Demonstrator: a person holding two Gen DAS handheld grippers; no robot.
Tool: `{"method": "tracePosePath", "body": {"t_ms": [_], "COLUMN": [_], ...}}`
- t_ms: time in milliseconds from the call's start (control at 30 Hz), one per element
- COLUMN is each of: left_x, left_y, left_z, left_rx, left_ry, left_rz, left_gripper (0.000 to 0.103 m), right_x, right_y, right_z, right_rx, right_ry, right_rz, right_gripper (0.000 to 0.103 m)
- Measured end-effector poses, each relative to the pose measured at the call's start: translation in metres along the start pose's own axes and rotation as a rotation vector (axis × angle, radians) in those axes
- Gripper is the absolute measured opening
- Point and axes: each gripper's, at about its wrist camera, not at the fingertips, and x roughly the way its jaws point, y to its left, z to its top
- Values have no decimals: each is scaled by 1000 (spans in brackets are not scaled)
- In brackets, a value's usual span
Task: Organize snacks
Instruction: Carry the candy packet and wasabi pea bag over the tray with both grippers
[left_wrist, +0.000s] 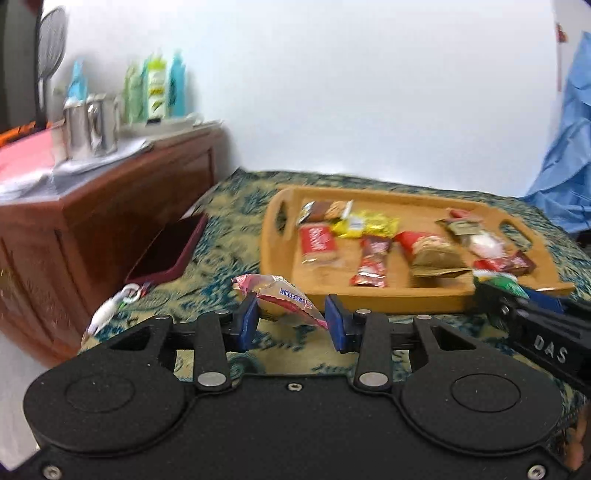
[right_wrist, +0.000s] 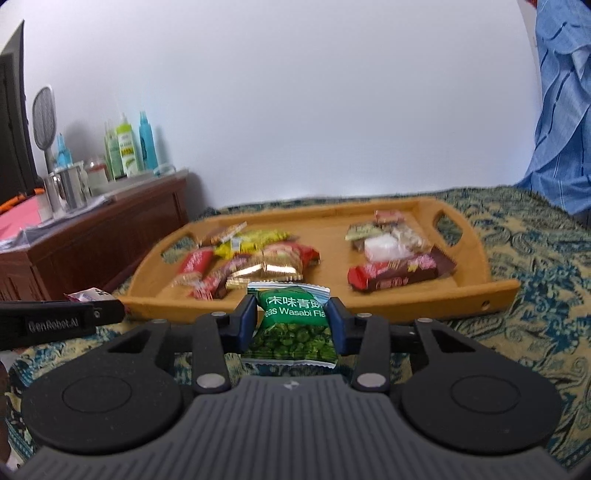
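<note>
A wooden tray (left_wrist: 369, 299) lies on the patterned cloth and holds several wrapped snacks in two loose groups. In front of its near left corner my left gripper (left_wrist: 293, 321) is shut on a pink and white snack packet (left_wrist: 280, 295), whose ends stick out past both blue pads. My right gripper (right_wrist: 291, 314) is shut on a green wasabi pea packet (right_wrist: 293, 339) just before the tray (right_wrist: 406, 306). That green packet (left_wrist: 502, 282) also shows at the right of the left wrist view. The pink packet (right_wrist: 86, 295) peeks out at the left of the right wrist view.
A dark red flat case (left_wrist: 166, 247) and a white key fob (left_wrist: 110, 310) lie on the cloth left of the tray. A wooden cabinet (left_wrist: 110, 206) with metal cups (left_wrist: 90, 125) and bottles stands at the left. Blue fabric (left_wrist: 569, 147) hangs at the right.
</note>
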Motion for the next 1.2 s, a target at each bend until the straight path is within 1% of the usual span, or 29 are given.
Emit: {"method": "tracePosePath", "body": {"t_ms": [133, 267, 433, 567, 933, 1033, 1200], "left_x": [-6, -12, -13, -13, -5, -1, 10], "left_y": [-13, -23, -29, -32, -49, -52, -53], "left_z": [1, 6, 19, 30, 63, 70, 84], "left_rx": [27, 44, 35, 23, 15, 13, -6], "left_ry": [-23, -58, -79, -92, -147, -160, -159], "left_rz": [-34, -59, -75, -91, -145, -157, -175], "left_gripper": [37, 37, 37, 37, 37, 37, 37], "right_x": [-6, -10, -13, -13, -14, -14, -7], "right_y": [-3, -11, -17, -25, -48, -55, -61], "right_z": [6, 11, 18, 28, 66, 78, 97], "right_rx": [2, 33, 45, 87, 147, 145, 121], "right_ry": [-22, -28, -41, -47, -98, -119, -146], "right_rz": [-3, -5, -14, -5, 10, 5, -2], "right_gripper": [45, 45, 45, 45, 45, 45, 45]}}
